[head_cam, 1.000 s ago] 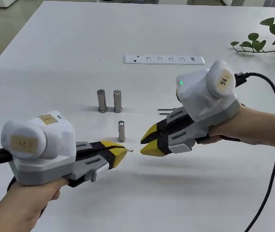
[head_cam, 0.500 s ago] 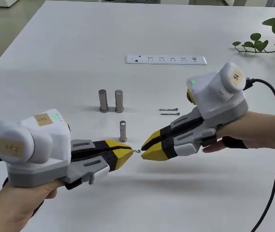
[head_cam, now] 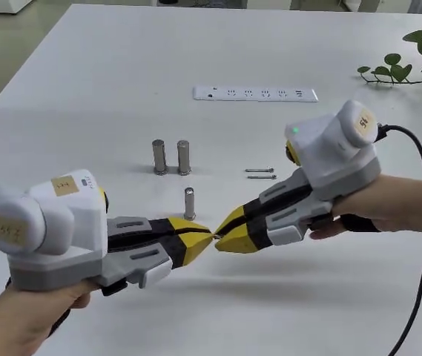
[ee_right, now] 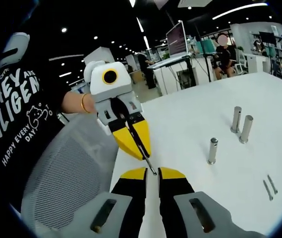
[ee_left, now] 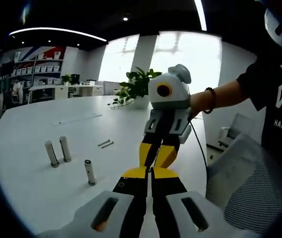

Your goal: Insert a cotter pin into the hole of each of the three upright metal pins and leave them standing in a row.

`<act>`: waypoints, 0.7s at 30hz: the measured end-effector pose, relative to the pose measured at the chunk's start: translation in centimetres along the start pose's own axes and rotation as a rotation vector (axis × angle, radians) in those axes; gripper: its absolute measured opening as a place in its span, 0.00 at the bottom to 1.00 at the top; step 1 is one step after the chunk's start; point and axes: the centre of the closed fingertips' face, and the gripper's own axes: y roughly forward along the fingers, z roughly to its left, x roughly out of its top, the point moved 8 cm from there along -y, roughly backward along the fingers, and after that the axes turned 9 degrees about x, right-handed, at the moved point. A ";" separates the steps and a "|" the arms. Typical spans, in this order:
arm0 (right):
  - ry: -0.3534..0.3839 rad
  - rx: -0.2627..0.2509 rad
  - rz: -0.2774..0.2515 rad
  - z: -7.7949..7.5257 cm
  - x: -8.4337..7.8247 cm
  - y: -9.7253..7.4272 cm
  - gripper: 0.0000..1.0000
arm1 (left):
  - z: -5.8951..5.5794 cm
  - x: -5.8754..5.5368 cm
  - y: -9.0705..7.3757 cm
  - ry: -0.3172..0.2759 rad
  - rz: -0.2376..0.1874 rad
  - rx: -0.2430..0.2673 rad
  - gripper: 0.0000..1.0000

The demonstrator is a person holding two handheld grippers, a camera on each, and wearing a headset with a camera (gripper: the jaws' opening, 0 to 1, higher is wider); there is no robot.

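White table [head_cam: 84, 89], lower middle: right gripper [head_cam: 220, 241] just reached the cotter pin [ee_right: 148, 162] my left gripper [head_cam: 206, 239] pinches. Handoff; can't tell if right's clamped.

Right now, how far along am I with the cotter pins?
Done: nothing yet. The three metal pins stand upright, two side by side and one nearer, none visibly pinned. In hand: the left gripper is shut on one cotter pin, its tip between the slightly parted jaws of the right gripper. Left: all three insertions, with two spare cotter pins lying on the table, then the row.
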 end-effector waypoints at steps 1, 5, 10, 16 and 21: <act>-0.006 -0.001 0.004 0.0 0.0 0.0 0.02 | -0.1 0.0 0.0 -0.003 0.000 -0.004 0.00; -0.016 0.003 0.010 0.0 0.1 0.0 0.00 | -0.1 -0.1 -0.1 -0.012 -0.001 -0.008 0.00; -0.038 0.011 0.034 0.0 0.1 -0.3 0.00 | -0.1 -0.2 -0.1 -0.034 0.001 -0.015 0.00; -0.093 0.005 0.107 0.2 0.3 -0.6 0.00 | -0.3 -0.3 0.2 -0.061 -0.004 -0.028 0.00; -0.139 0.008 0.172 0.4 0.6 -0.6 0.00 | -0.3 -0.4 0.4 -0.046 -0.002 -0.029 0.00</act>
